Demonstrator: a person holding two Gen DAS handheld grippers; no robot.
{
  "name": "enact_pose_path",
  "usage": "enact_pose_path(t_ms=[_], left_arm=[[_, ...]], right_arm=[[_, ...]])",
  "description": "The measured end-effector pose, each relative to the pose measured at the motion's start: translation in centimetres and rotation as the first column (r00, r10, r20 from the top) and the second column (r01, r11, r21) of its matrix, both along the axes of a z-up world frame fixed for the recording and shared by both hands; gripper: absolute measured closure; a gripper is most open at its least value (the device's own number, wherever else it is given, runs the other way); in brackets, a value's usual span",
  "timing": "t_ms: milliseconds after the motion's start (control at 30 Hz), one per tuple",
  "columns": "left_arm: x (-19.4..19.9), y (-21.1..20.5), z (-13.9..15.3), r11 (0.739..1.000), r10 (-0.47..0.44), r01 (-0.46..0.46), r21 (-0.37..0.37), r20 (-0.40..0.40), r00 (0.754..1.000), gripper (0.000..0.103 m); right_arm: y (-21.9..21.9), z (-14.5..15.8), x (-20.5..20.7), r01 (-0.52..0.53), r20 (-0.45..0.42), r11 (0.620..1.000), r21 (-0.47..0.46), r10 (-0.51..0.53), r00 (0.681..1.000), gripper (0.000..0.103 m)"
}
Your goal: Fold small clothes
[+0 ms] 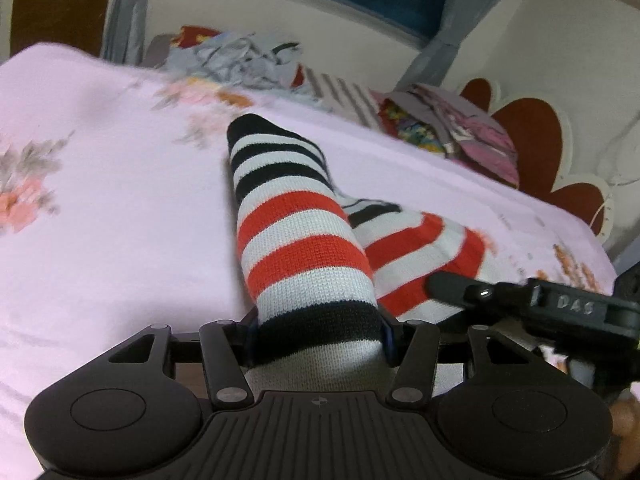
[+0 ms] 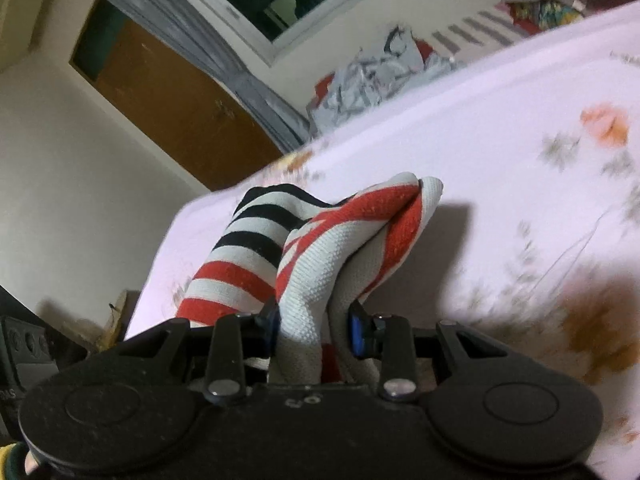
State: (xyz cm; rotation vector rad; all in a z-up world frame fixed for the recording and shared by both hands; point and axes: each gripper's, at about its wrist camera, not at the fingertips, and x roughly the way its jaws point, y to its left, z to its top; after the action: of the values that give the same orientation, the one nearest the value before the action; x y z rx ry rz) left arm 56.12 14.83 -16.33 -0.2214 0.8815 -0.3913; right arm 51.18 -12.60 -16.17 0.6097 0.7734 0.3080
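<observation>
Left wrist view, left hand-held gripper (image 1: 320, 330) pinching striped garment (image 1: 296, 240); right hand-held gripper (image 2: 316, 326) pinching it too, above pink bedsheet (image 1: 112, 184)

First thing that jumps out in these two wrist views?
The striped garment, in red, white and black bands, fills the centre of both views, clamped in the left gripper and the right gripper above the pink floral bedsheet. Behind it, a heap of crumpled clothes lies at the bed's far edge under the window.
</observation>
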Motion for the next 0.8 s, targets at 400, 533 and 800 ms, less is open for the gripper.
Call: enact_pose_path(t_ms=[400, 533, 800], left_arm=[[0.5, 1.3, -2.5, 0.998, 0.041, -0.042, -0.035, -0.041, 0.998, 0.04], [1.1, 1.9, -2.3, 0.996, 0.069, -0.072, -0.05, -0.044, 0.997, 0.04], [2.6, 1.3, -3.6, 0.99, 0.122, -0.126, -0.059, -0.058, 0.991, 0.038]], right_arm=[[-1.1, -1.8, 0.2, 0.063, -0.09, 0.998, -0.005, -0.063, 0.994, 0.055], [-2.2, -2.6, 1.7, 0.115, -0.115, 0.992, 0.054, -0.108, 0.987, 0.048], [-2.0, -3.4, 4.2, 0.157, -0.099, 0.988, 0.008, -0.155, 0.983, 0.062]])
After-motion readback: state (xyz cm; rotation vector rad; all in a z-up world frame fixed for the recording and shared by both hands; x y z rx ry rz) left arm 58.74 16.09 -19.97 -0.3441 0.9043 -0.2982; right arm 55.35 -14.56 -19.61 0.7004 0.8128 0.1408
